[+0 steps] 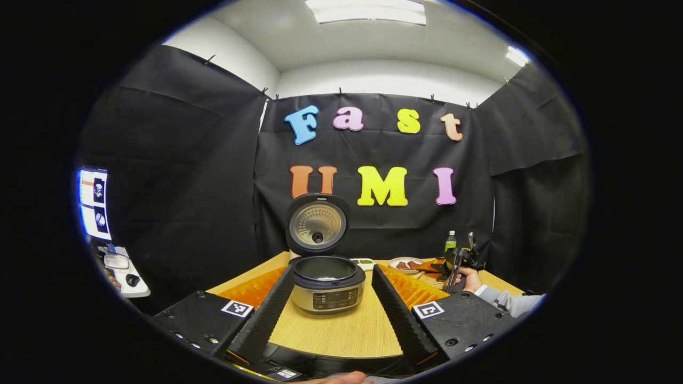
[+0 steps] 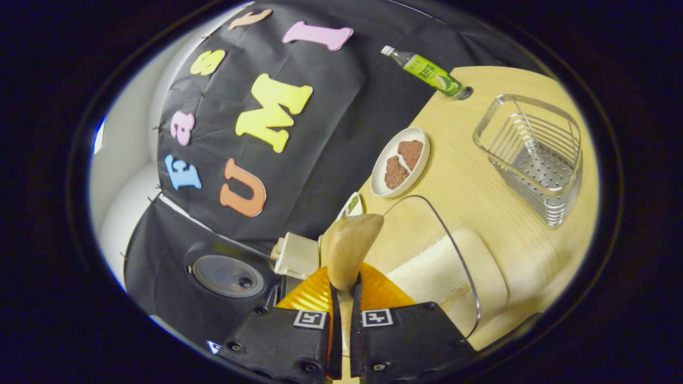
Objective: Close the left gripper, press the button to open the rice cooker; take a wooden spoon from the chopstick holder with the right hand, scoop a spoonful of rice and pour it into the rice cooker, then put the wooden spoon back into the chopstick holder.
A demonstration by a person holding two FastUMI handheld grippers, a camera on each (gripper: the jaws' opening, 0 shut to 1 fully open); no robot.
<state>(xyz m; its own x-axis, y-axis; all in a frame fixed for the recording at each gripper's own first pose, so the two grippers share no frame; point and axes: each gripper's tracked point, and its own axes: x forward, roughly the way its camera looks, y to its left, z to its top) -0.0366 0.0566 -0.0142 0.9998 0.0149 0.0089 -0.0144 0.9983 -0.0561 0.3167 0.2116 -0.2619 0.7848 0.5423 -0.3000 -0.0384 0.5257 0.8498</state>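
The rice cooker (image 1: 326,285) stands on the wooden table (image 1: 341,330) with its lid (image 1: 318,224) swung up and the inner pot exposed. My left gripper (image 1: 333,273) is open, one finger on each side of the cooker, not touching it. In the right gripper view my right gripper (image 2: 345,285) is shut on the handle of the wooden spoon (image 2: 349,242), whose bowl points forward, tilted over the rim of a clear container of white rice (image 2: 427,269). The wire chopstick holder (image 2: 533,160) stands apart at the right. A hand holds the right gripper (image 1: 457,264) at the table's far right.
A white plate with brown food (image 2: 400,160) and a green bottle (image 2: 427,72) sit near the back wall. A small dish (image 2: 352,205) lies beyond the spoon. The cooker's raised lid (image 2: 227,274) shows at the lower left. A lit screen (image 1: 95,202) stands far left.
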